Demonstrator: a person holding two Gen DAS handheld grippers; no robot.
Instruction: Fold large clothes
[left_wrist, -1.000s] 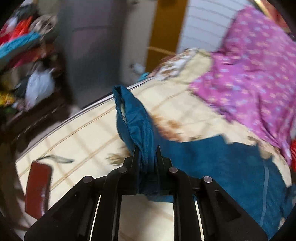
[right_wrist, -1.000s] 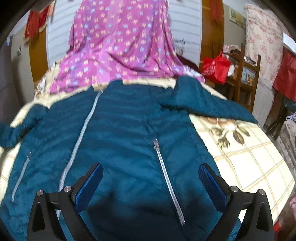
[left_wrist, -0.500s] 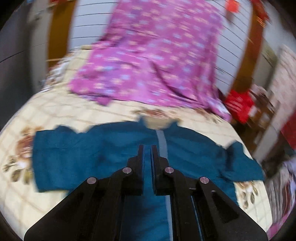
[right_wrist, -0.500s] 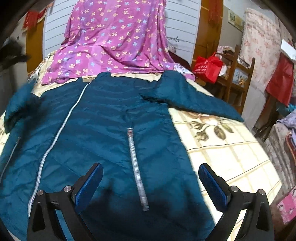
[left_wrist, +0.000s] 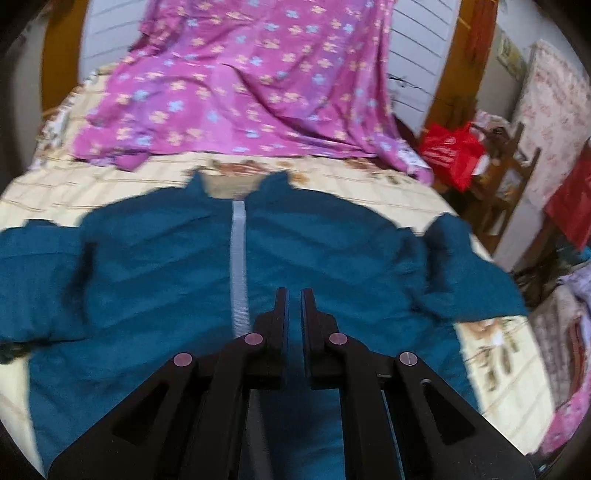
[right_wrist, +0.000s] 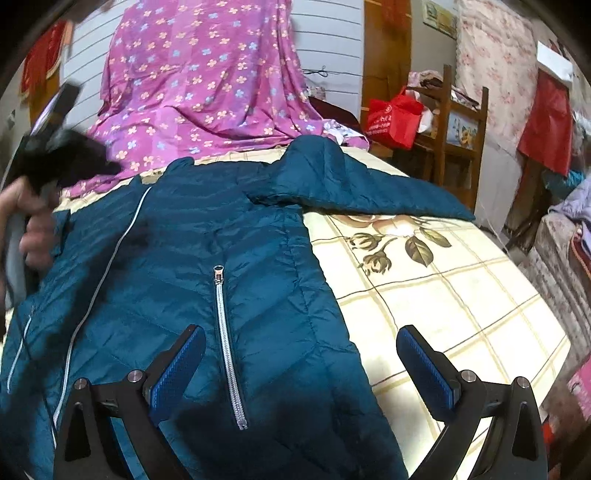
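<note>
A teal quilted jacket (left_wrist: 147, 266) lies front up on the bed, zipped, with its grey centre zip (left_wrist: 238, 266) running away from me and a sleeve spread to each side. My left gripper (left_wrist: 294, 295) hovers over the jacket's lower middle, just right of the zip, shut with nothing between its fingers. My right gripper (right_wrist: 301, 336) stands wide open above the jacket's (right_wrist: 258, 258) right hem, its blue pads (right_wrist: 177, 369) on either side of the side seam. A pocket zip (right_wrist: 227, 343) lies by the left pad. The right sleeve (right_wrist: 369, 188) stretches out to the right.
The bed has a cream checked cover (right_wrist: 443, 295) with printed flowers. A purple flowered sheet (left_wrist: 240, 92) lies heaped at the far end. A red bag (right_wrist: 393, 118) and a wooden chair (right_wrist: 461, 122) stand right of the bed. A hand (right_wrist: 37, 236) holds the blurred left gripper at the left.
The left gripper let go of the left sleeve it held up, then swung right to face the jacket's middle. The sleeve now lies flat. The right gripper drifted slightly right, still open.
</note>
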